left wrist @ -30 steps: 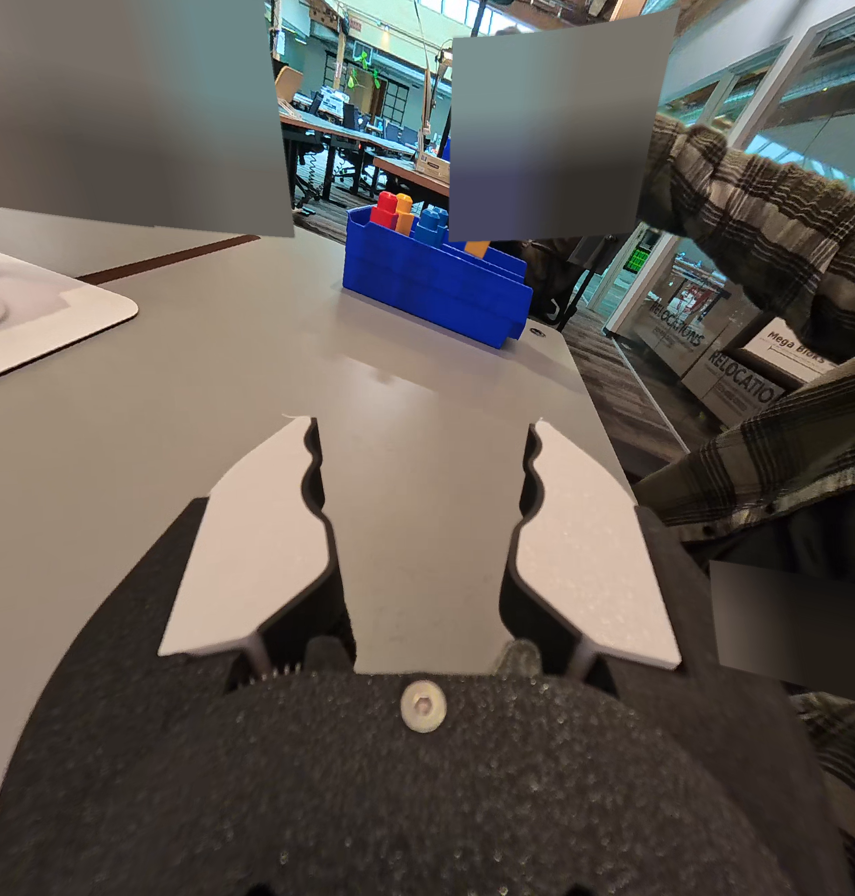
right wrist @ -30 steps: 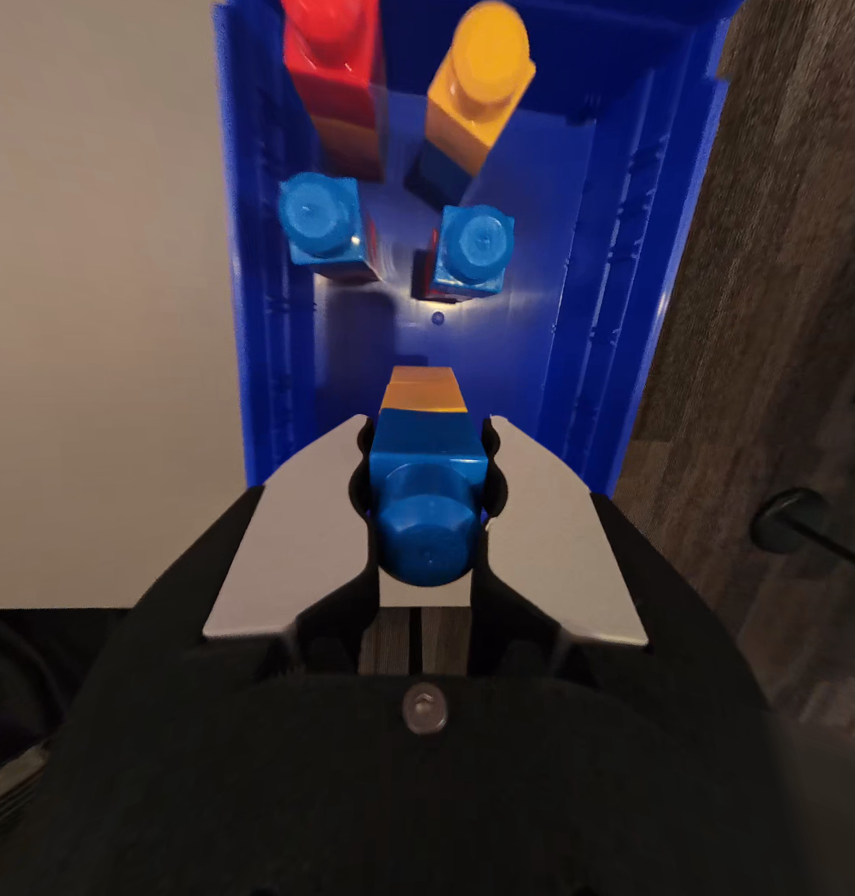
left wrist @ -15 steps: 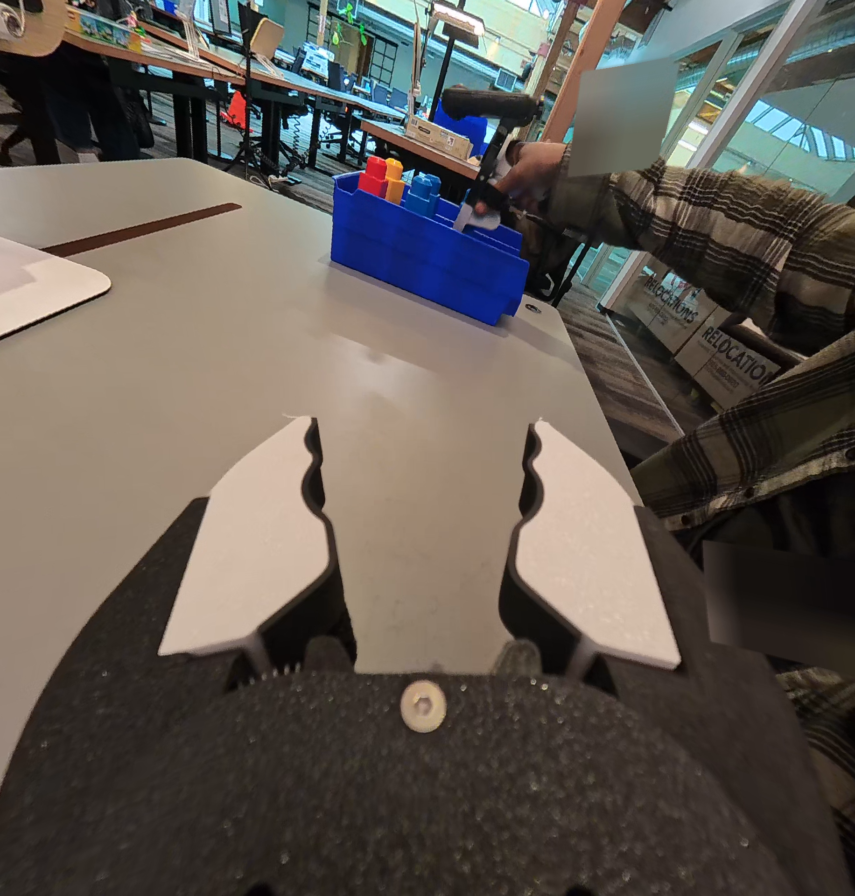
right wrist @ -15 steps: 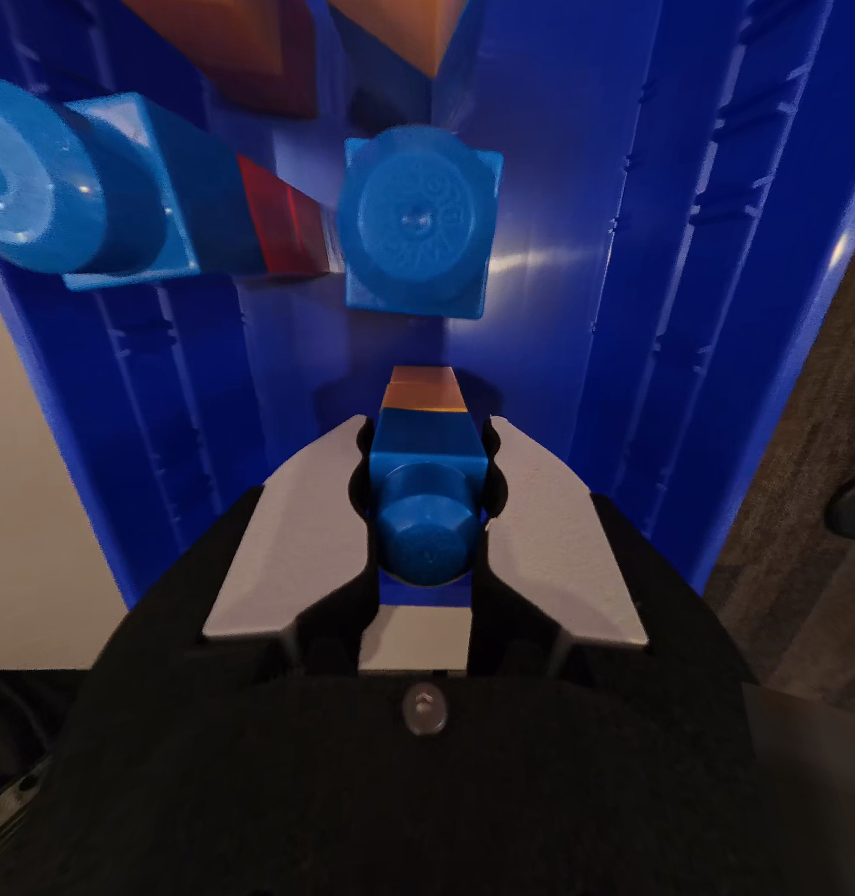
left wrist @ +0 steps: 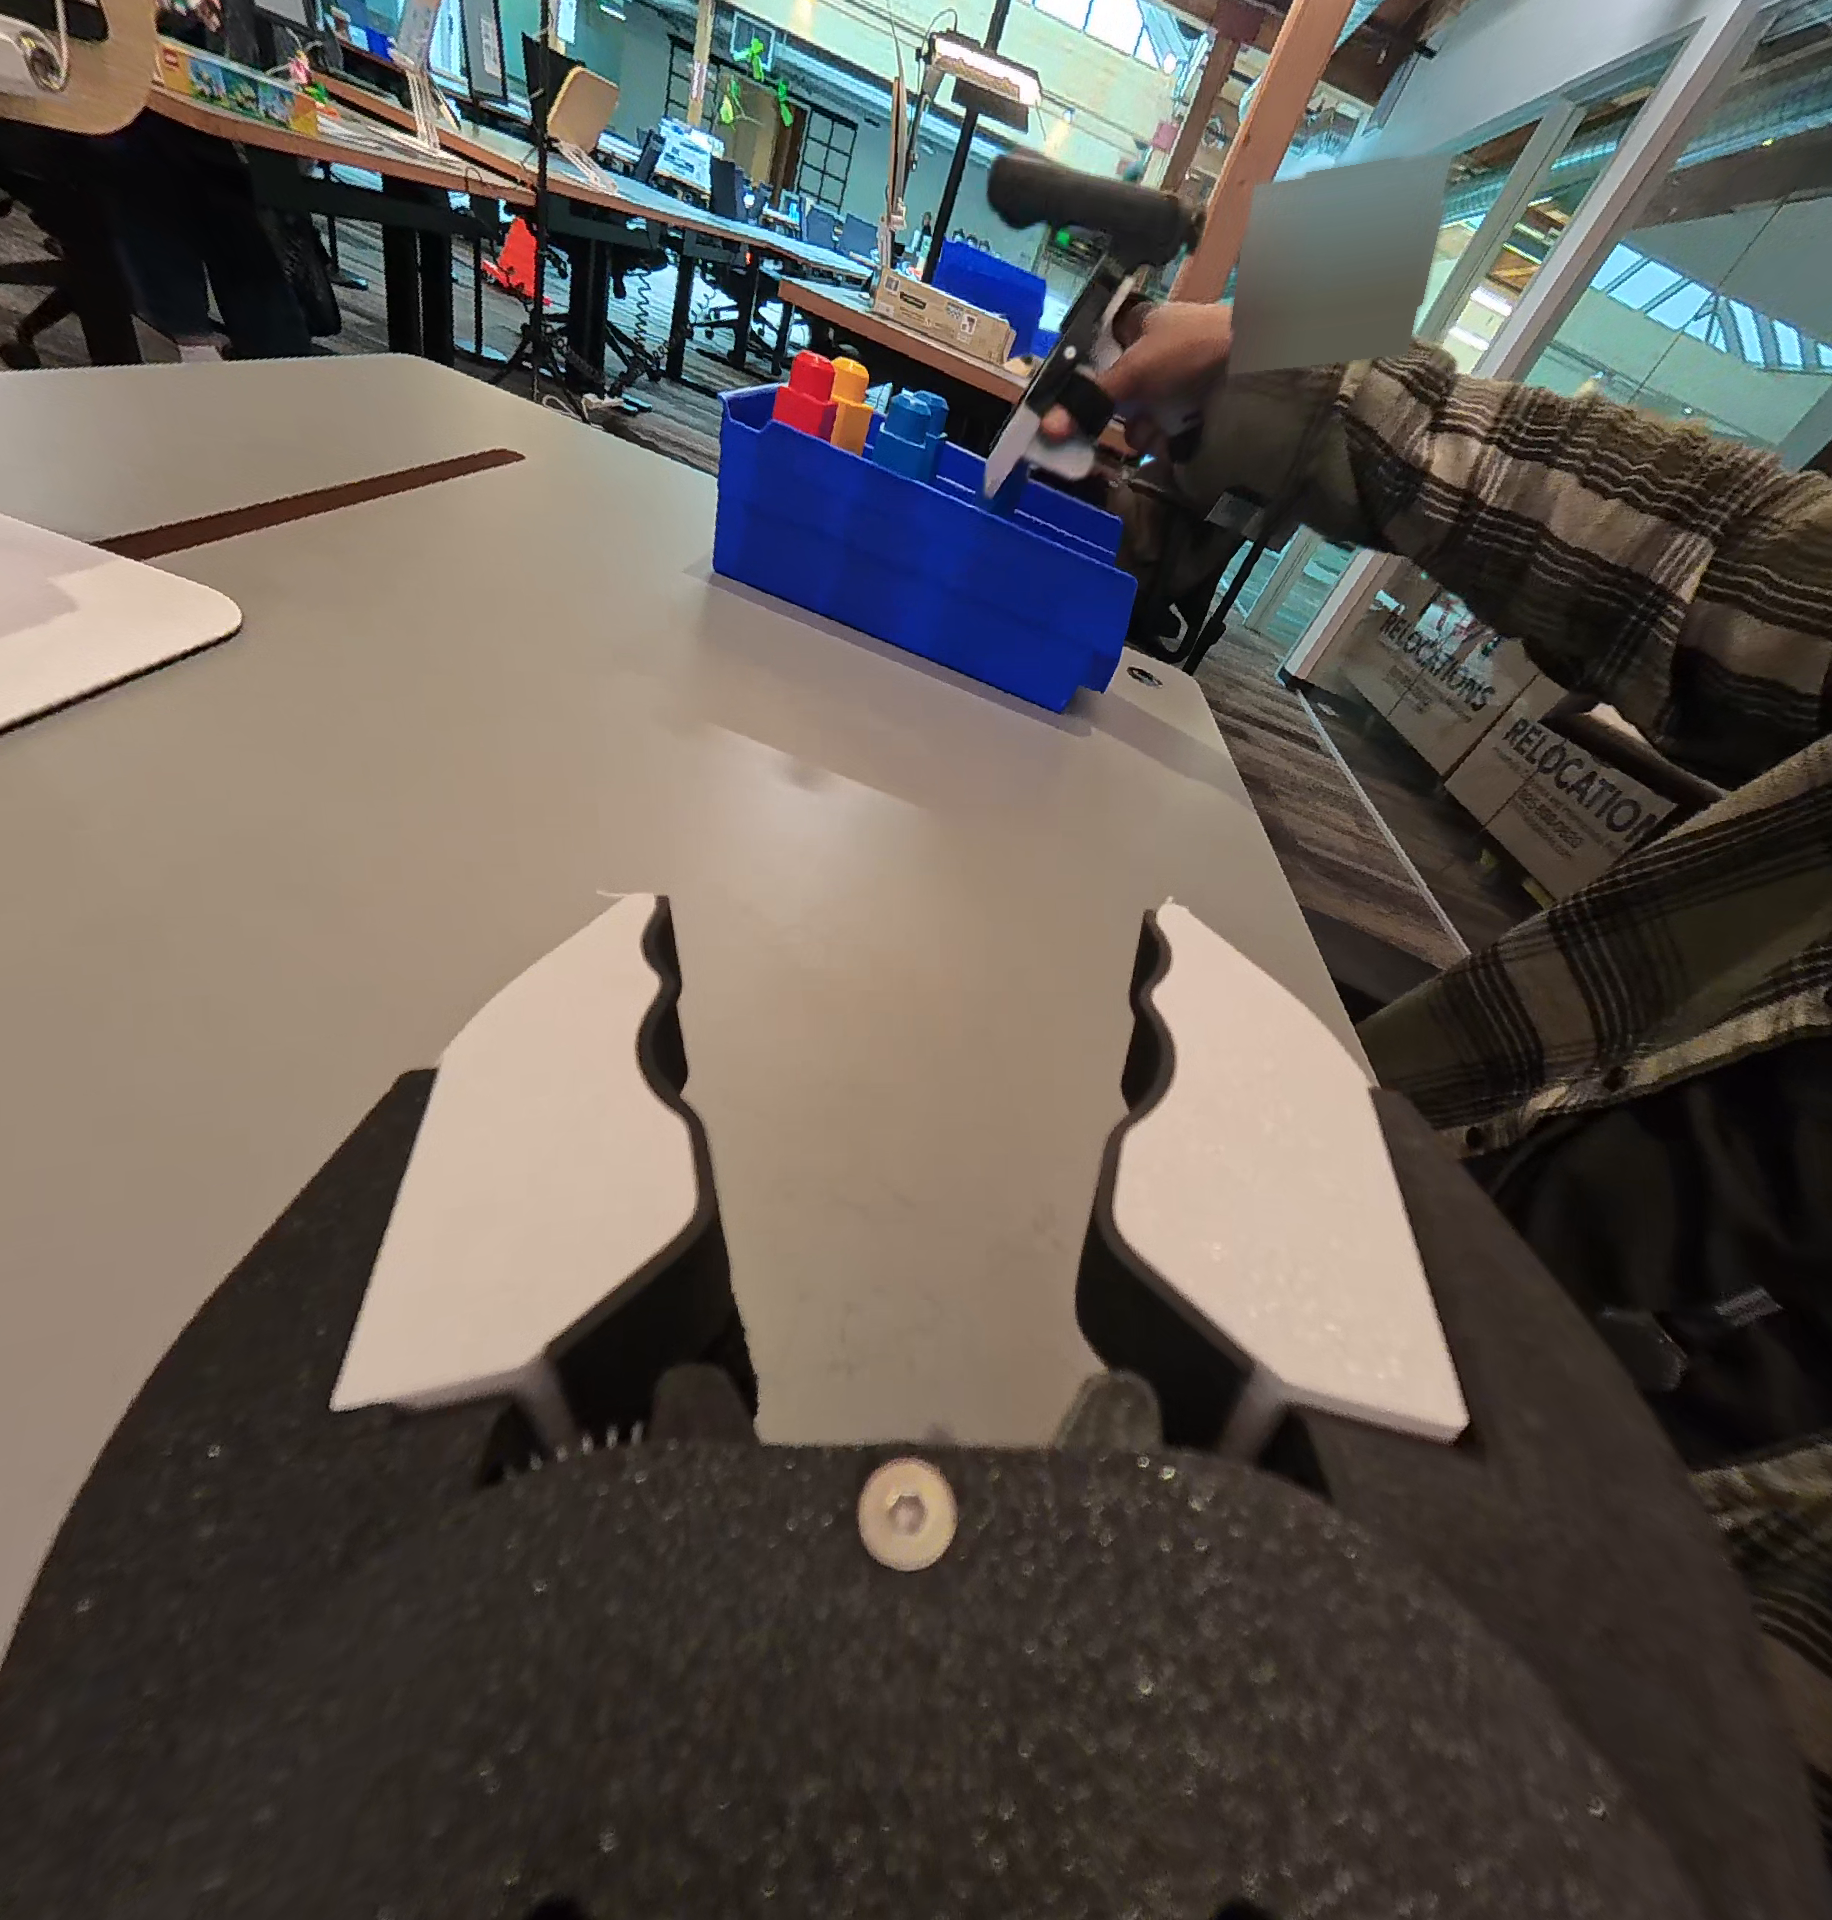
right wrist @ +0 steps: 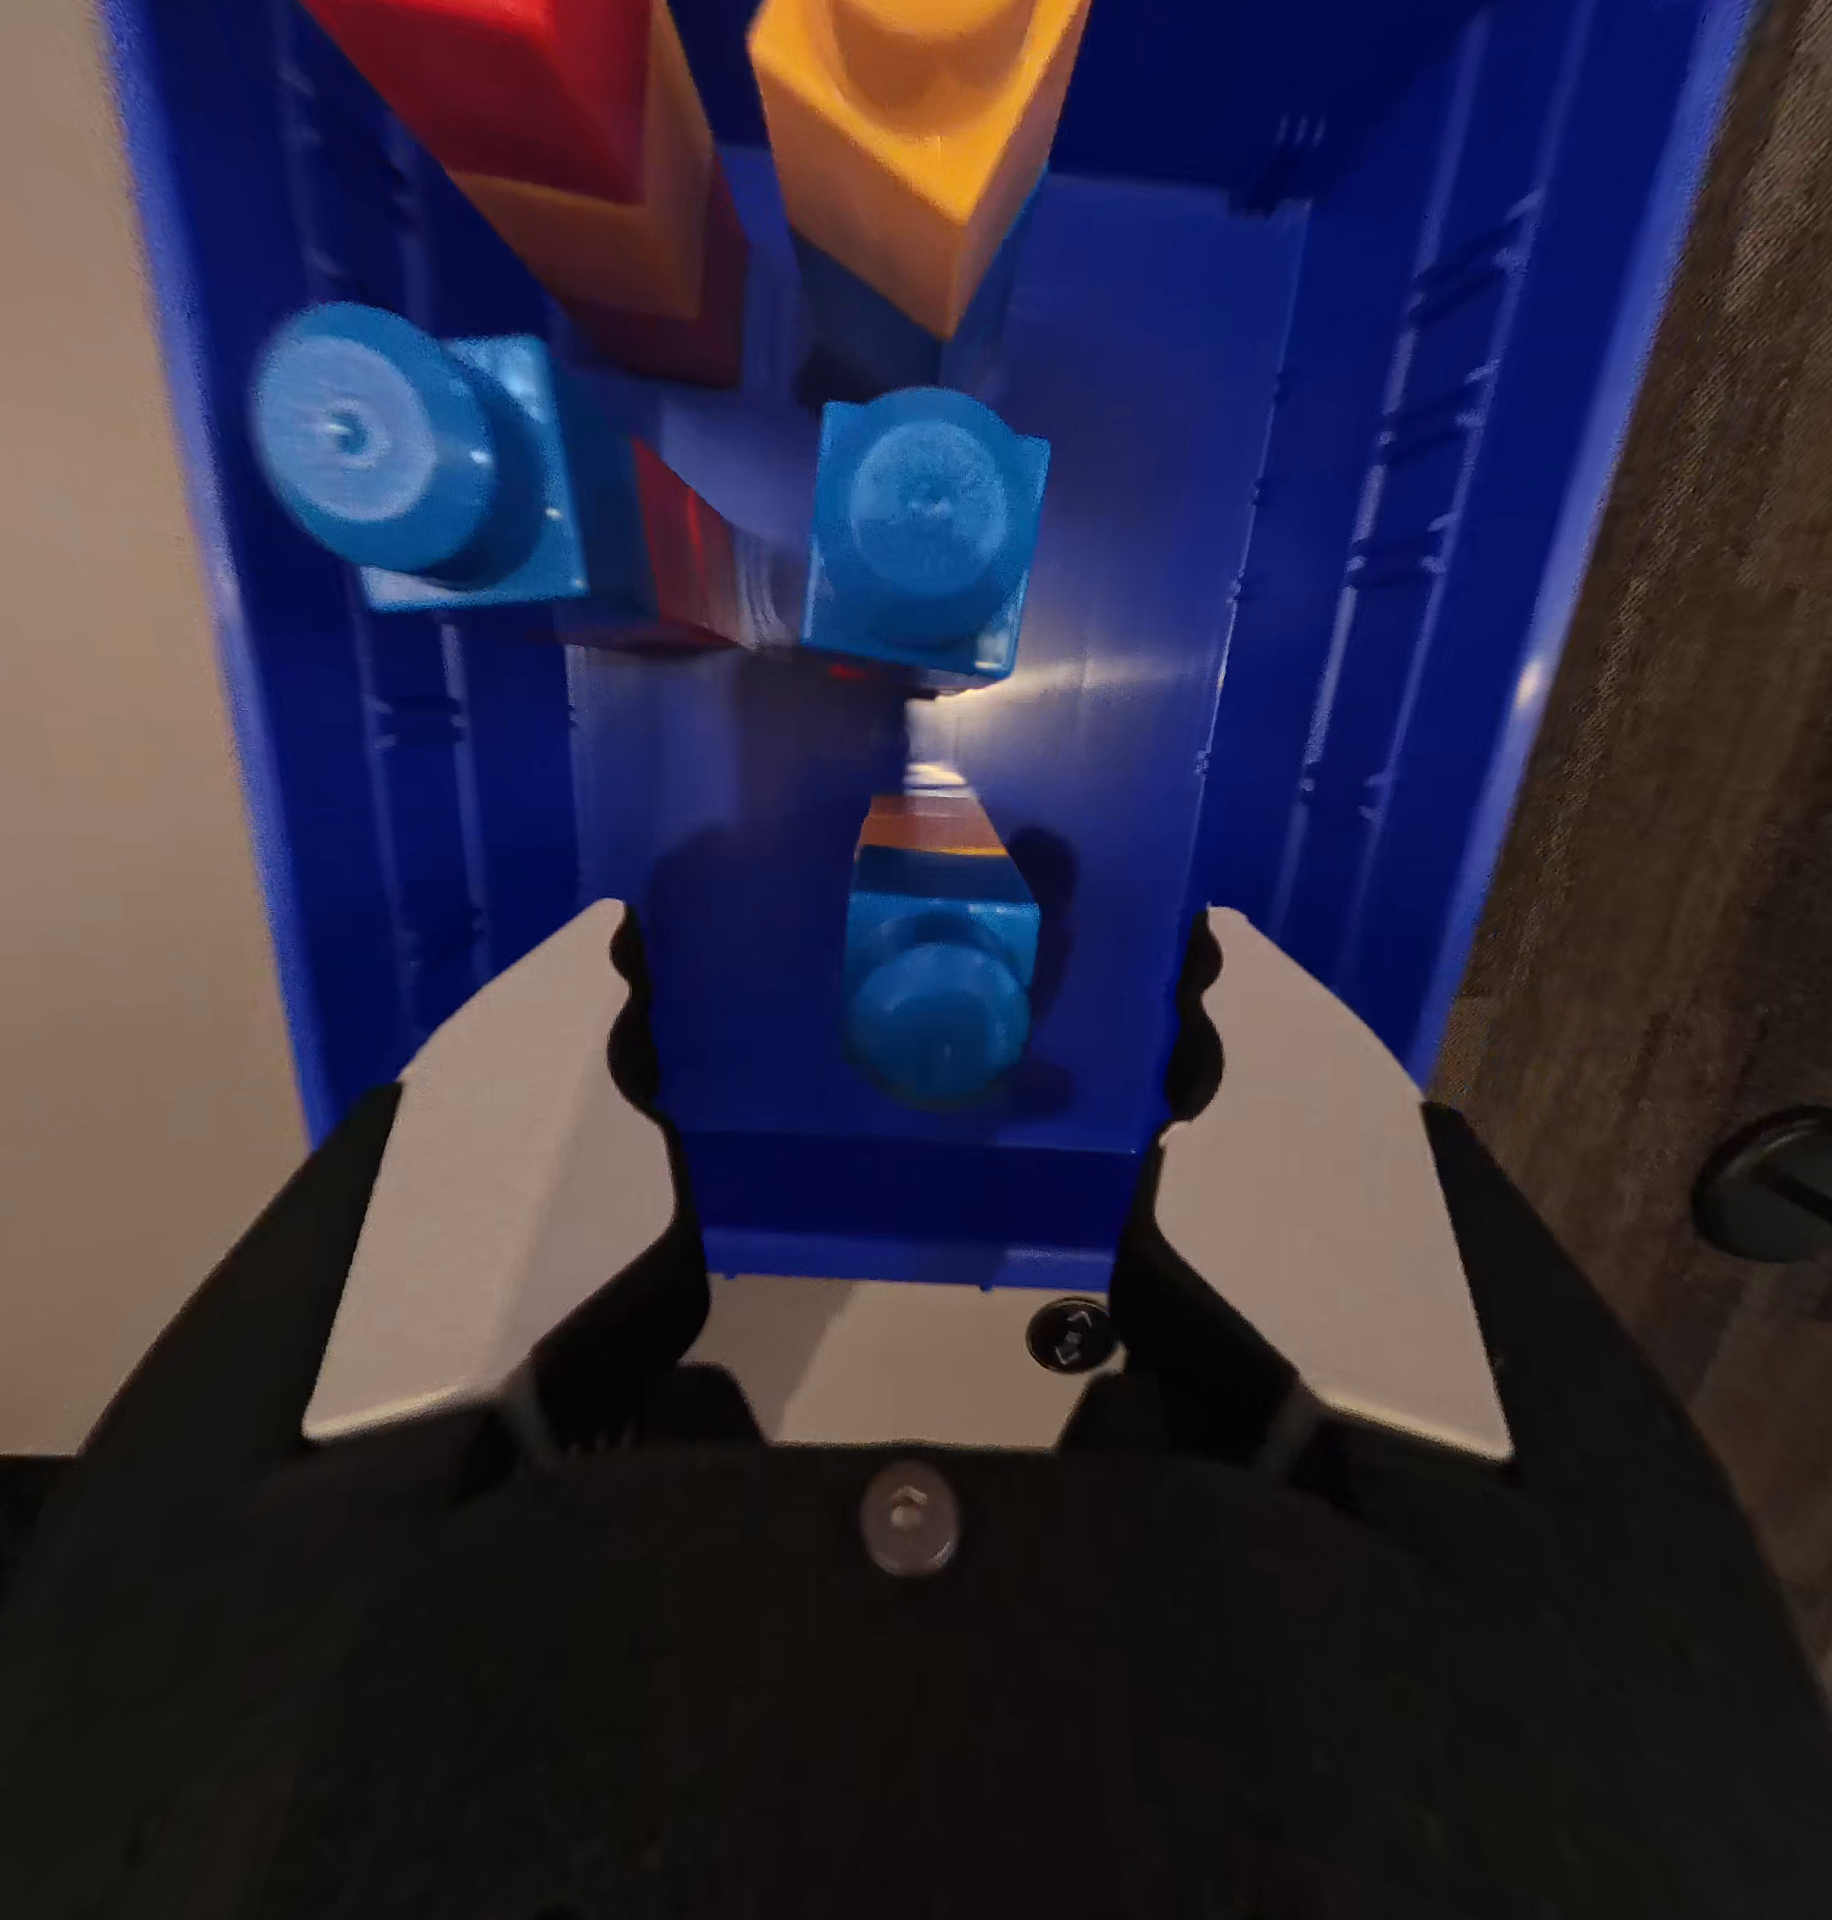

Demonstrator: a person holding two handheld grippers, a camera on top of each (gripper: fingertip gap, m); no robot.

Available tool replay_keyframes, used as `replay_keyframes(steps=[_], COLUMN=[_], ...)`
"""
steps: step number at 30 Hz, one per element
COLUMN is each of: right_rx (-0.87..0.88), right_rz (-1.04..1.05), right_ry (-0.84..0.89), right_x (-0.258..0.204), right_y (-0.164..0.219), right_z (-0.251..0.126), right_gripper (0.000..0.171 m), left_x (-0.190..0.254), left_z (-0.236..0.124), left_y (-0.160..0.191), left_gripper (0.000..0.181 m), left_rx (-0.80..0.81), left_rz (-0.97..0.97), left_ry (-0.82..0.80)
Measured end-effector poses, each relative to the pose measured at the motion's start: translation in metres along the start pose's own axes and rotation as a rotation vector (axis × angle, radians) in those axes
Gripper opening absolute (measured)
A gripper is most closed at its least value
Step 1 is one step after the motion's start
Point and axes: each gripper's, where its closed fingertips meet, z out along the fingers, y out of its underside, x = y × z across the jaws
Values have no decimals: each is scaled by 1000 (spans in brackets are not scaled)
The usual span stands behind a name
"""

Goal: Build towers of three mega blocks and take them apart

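My right gripper [right wrist: 907, 920] is open, pointing down into a blue bin [right wrist: 1411, 623]. A tower with a blue block on top [right wrist: 938, 977] and an orange one under it stands free on the bin floor between my fingers, nearer the right one. Further in stand two blue-topped towers [right wrist: 922, 520], a red-topped tower [right wrist: 538, 114] and an orange-topped tower [right wrist: 912, 145]. My left gripper [left wrist: 907, 914] is open and empty, low over the grey table [left wrist: 476, 727]. The bin [left wrist: 922, 561] and the right gripper [left wrist: 1047, 436] show far off in the left wrist view.
A white mat [left wrist: 70, 634] lies on the table's left. The table's right edge [left wrist: 1296, 862] drops to the floor beside a person's plaid sleeve [left wrist: 1618, 582]. Cardboard boxes [left wrist: 1556, 790] stand on the floor at right. A screw cap [right wrist: 1068, 1335] sits in the table by the bin. About 55 cm separates my left fingertips from my right. The screw cap [right wrist: 1068, 1335] is about 20 cm from my right fingertips.
My right gripper opened and let go of the blue-topped tower, which now stands on the bin floor; the gripper has pulled back upward. The left gripper stayed open over the table.
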Motion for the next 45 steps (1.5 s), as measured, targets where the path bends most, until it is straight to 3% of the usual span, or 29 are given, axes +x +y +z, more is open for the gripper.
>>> replay_keyframes(steps=[3,9,12,15,20,23,27,32,37,45], right_rx=[93,341,428,483,470,474,474,436,397,360], right_rz=[-23,-133,-208,-284,-400,-444,-499,-524,-536,-578], right_ry=[30,25,12,-38,-89,-137,-169,-158,-122,-100], right_x=[-2,-37,-66,-101,-147,-171,-198,-213,-222,-243], right_y=[-8,-11,1,18,45,53,59,63,64,59], right_z=[-39,-124,-153,-162,-143,-134,-126,-123,-126,-131], right_gripper=[111,109,108,107,107,106,104,105,105,106], left_x=[-1,15,38,58,47,28,4,-25,-50,-72], left_z=[1,4,-13,-64,-198,-253,-282,-292,-292,-286], left_y=[-4,-30,-57,-89,-113,-93,-37,27,59,78], left_gripper=[84,86,85,80,71,64,61,60,53,46], left_rx=[22,47,49,36,-86,-246,-537,-900,-1141,-1280], left_rz=[12,76,113,142,195,229,238,290,390,506], left_ry=[-23,-105,-200,-352,-650,-681,-572,-433,-340,-238])
